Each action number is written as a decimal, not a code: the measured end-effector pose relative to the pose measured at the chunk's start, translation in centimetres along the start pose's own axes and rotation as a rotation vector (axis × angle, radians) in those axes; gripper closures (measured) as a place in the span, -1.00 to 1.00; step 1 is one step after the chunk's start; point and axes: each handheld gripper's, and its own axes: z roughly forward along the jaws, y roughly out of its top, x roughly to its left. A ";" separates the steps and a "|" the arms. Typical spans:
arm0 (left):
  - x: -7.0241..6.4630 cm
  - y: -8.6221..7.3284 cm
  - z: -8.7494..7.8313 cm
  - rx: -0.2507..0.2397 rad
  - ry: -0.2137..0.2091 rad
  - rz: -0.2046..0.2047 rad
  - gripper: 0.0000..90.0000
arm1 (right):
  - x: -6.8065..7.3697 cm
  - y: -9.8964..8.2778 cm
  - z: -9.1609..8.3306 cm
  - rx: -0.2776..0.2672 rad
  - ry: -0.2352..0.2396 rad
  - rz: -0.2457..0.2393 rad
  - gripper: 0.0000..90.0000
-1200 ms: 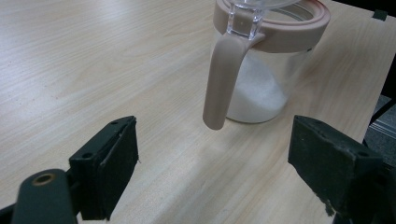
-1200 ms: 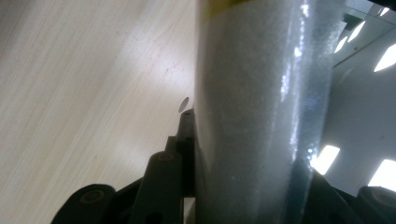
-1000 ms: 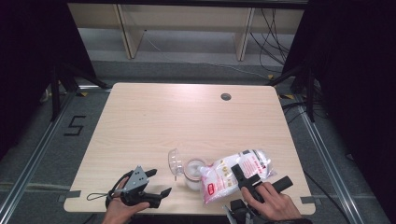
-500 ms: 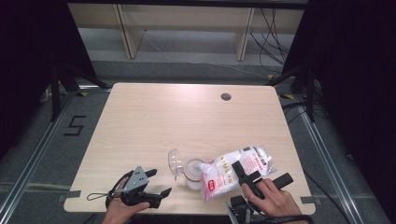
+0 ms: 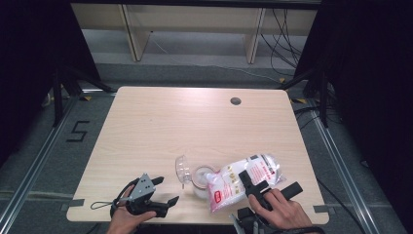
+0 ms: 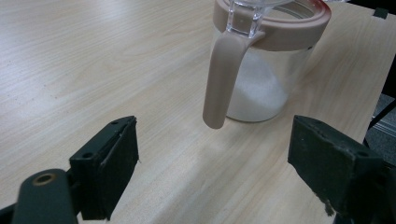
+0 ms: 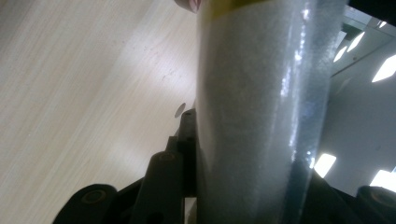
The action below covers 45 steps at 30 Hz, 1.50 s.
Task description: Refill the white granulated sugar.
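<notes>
A: Describe the jar [image 6: 261,70].

B: Clear round wall, pinkish matte rim and handle, white granules inside; it stands near the front edge of the tabletop [image 5: 160,126]. The left tool [image 5: 165,195] rests beside it, jaws apart, empty.

A: And the bag [image 5: 241,180]?

B: Glossy translucent plastic, granular fill. The right tool [image 5: 270,187] is clamped on it, tilted at the jar's rim.

A: Surroundings?

B: Pale woodgrain top, grey floor, dark curtains.
</notes>
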 end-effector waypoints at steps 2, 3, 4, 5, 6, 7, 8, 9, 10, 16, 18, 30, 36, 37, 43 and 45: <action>0.0 0.0 0.0 -0.002 -0.002 -0.005 -0.65 | -0.2 0.0 0.1 0.001 -0.015 -0.026 0.64; 0.1 0.0 0.0 -0.006 -0.006 0.011 -0.65 | -0.2 -0.1 0.1 0.003 -0.014 -0.026 0.64; 0.2 0.1 0.0 -0.001 -0.004 0.020 -0.65 | -0.2 -0.1 0.1 0.002 -0.018 -0.026 0.64; 0.2 0.0 0.0 -0.001 -0.004 0.020 -0.65 | -0.1 -0.3 0.0 0.003 -0.015 -0.024 0.64; 0.2 0.0 0.0 -0.002 -0.004 0.017 -0.65 | -0.1 -0.4 0.0 0.005 -0.019 -0.022 0.64; 0.2 0.0 0.0 -0.002 -0.005 0.018 -0.65 | -0.1 -0.5 0.1 0.006 0.002 -0.019 0.64; 0.1 0.0 0.0 -0.009 -0.006 0.010 -0.65 | -0.1 -0.6 0.0 0.021 0.015 -0.022 0.64; 0.1 0.0 0.0 -0.009 -0.005 0.011 -0.65 | 0.0 -0.7 0.0 0.023 0.013 -0.021 0.64; 0.2 0.1 -0.1 -0.001 -0.004 0.022 -0.65 | 0.1 -0.8 -0.2 0.024 0.007 -0.020 0.64; -0.1 0.0 0.0 -0.002 -0.004 -0.013 -0.65 | 0.3 -0.5 -0.6 0.021 0.024 -0.026 0.65; -0.1 0.0 0.0 -0.004 -0.003 -0.013 -0.65 | 0.3 -0.3 -0.5 0.018 0.016 -0.022 0.65; 0.1 0.0 0.0 -0.001 -0.006 0.017 -0.65 | -0.1 -0.7 -0.1 0.022 0.016 -0.020 0.65; 0.2 0.1 -0.1 -0.001 -0.006 0.020 -0.65 | 0.2 -0.9 -0.7 0.033 0.029 -0.015 0.65; 0.0 0.0 0.0 -0.010 -0.007 0.008 -0.65 | 0.2 -0.8 -0.7 0.031 0.027 -0.014 0.65; 0.0 0.0 0.0 -0.001 0.000 -0.007 -0.65 | -0.1 -0.2 -0.5 0.011 0.009 -0.029 0.66; -0.1 0.0 0.0 0.000 -0.007 -0.004 -0.65 | -0.2 -0.1 -0.2 0.002 0.015 -0.033 0.66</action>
